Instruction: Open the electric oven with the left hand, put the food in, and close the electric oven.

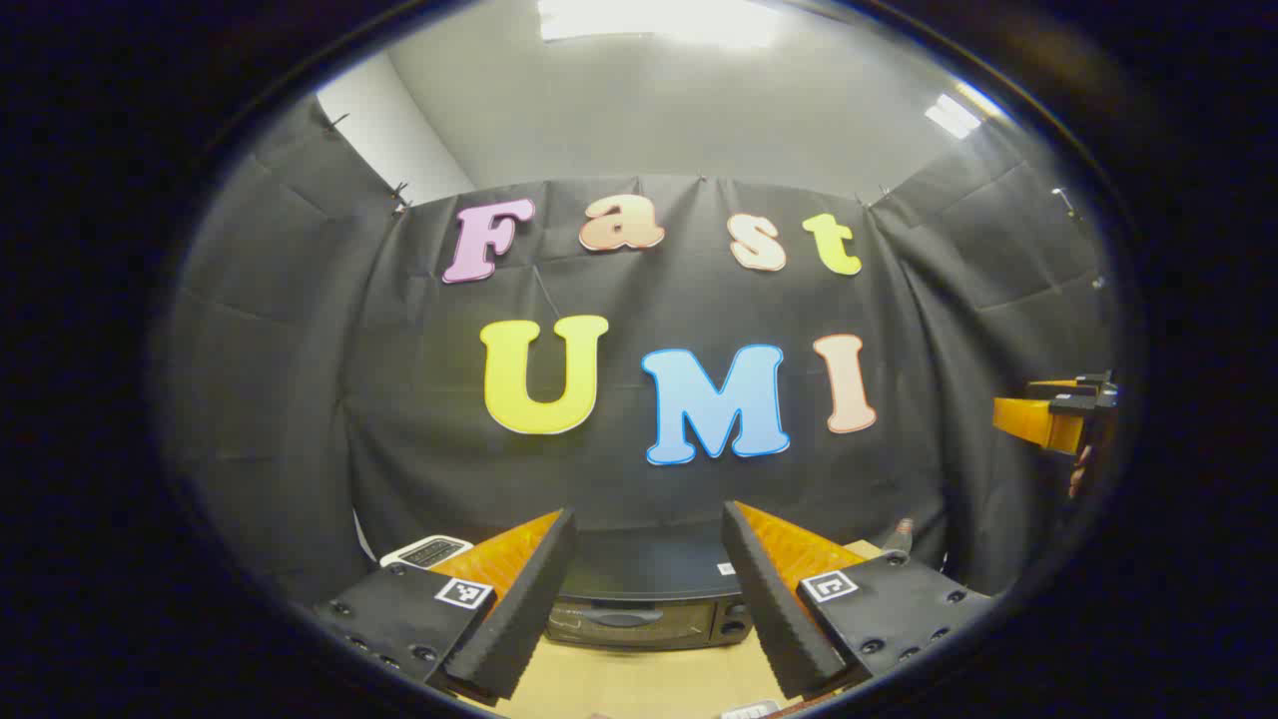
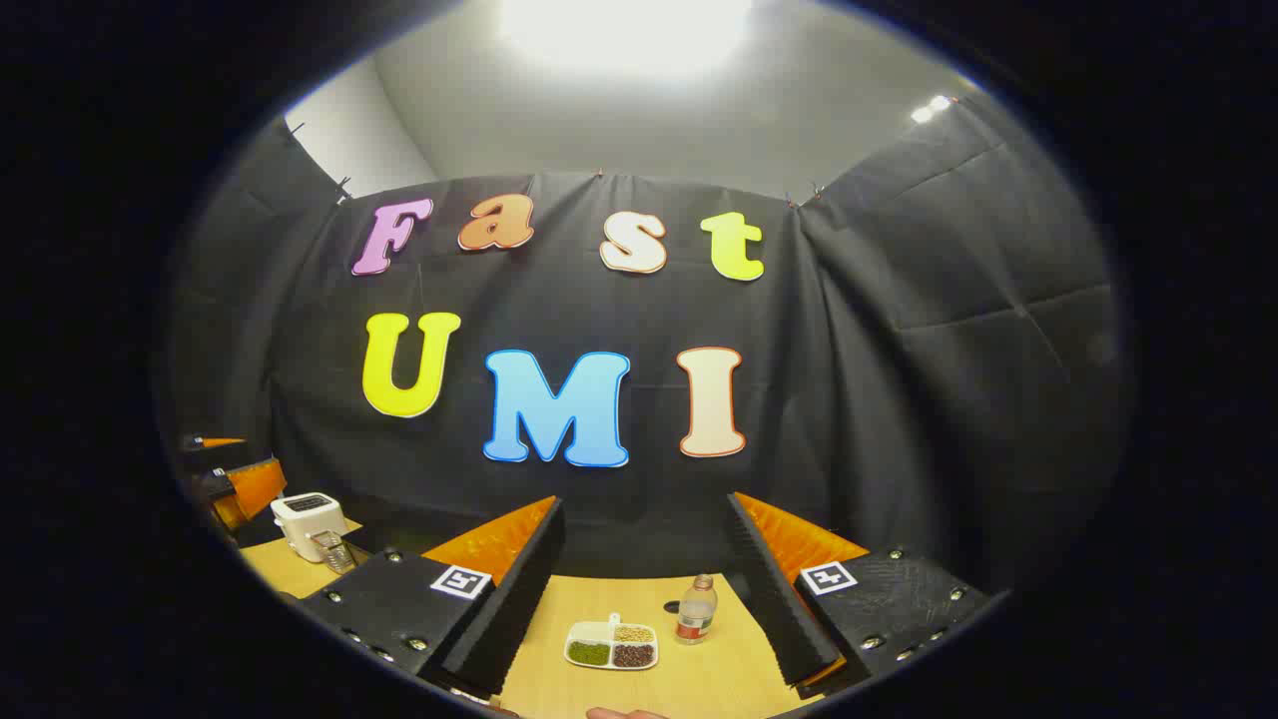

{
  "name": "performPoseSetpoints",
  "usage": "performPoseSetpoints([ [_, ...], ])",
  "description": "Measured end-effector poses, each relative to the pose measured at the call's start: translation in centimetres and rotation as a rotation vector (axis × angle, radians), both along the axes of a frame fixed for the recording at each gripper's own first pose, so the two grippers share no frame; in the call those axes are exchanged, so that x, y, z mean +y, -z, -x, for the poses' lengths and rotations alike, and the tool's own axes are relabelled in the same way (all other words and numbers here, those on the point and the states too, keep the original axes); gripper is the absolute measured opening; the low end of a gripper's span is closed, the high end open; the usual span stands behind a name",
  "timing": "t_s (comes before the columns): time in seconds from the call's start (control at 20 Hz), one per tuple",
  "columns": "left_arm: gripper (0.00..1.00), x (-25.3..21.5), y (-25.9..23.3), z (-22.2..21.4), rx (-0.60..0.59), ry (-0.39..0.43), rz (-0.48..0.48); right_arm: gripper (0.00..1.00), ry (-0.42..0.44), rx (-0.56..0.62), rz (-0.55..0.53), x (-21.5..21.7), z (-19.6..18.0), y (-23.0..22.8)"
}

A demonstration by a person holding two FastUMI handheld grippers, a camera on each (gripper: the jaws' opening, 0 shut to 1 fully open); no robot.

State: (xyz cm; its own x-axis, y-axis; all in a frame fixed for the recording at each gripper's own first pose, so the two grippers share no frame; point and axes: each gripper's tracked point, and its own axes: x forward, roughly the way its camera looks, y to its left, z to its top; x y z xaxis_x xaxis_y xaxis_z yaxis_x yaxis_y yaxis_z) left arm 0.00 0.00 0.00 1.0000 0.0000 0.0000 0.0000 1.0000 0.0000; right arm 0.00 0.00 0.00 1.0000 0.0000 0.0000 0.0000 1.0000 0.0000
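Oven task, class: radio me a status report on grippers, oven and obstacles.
Left gripper open, empty, facing oven. Oven door shut. Right gripper open above tray and bottle. Nothing between left gripper and oven.

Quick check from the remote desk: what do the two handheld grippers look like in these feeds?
Left gripper and right gripper match: two long wedge-shaped fingers with ribbed inner faces, mounted on black bolted blocks, each block carrying a square black-and-white marker tag. No cables or sleeves are visible.
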Motion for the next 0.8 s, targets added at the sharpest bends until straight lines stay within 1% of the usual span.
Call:
performPoseSetpoints([
  [0.15, 1.00, 0.3, 0.0, -0.4, 0.004, -0.034, -0.014, 0.96, -0.027, -0.001, 0.000, -0.3, -0.8, 0.4],
  [0.3, 1.00, 0.0, 0.0, -0.3, 0.005, -0.047, -0.026, 0.97, -0.045, -0.004, -0.008, -0.8, -1.2, 0.7],
  [0.35, 1.00, -0.2, 0.1, -0.3, 0.004, -0.044, -0.030, 0.97, -0.044, -0.001, -0.010, -0.9, -1.3, 0.7],
  [0.4, 0.96, -0.3, -0.1, -0.3, 0.004, -0.039, -0.029, 0.96, -0.040, 0.006, -0.010, -1.0, -1.4, 0.9],
  [0.45, 1.00, -0.4, 0.0, -0.5, 0.005, -0.029, -0.021, 0.97, -0.035, 0.008, -0.010, -0.9, -1.4, 0.8],
  [0.55, 1.00, -0.7, -0.2, -0.8, 0.003, -0.006, -0.003, 0.97, -0.011, 0.011, -0.005, -0.7, -1.4, 0.6],
  [0.7, 1.00, -0.1, -0.5, -1.5, -0.015, 0.014, -0.015, 0.96, -0.008, 0.008, 0.002, 0.5, -1.0, 0.5],
  [0.75, 0.96, -0.1, -0.3, -1.7, -0.013, 0.022, -0.020, 0.96, 0.000, 0.009, 0.010, 0.7, -1.0, 0.6],
  [0.8, 1.00, -0.1, -0.1, -1.9, -0.007, 0.032, -0.018, 0.96, 0.007, 0.016, 0.010, 0.9, -1.1, 1.0],
])
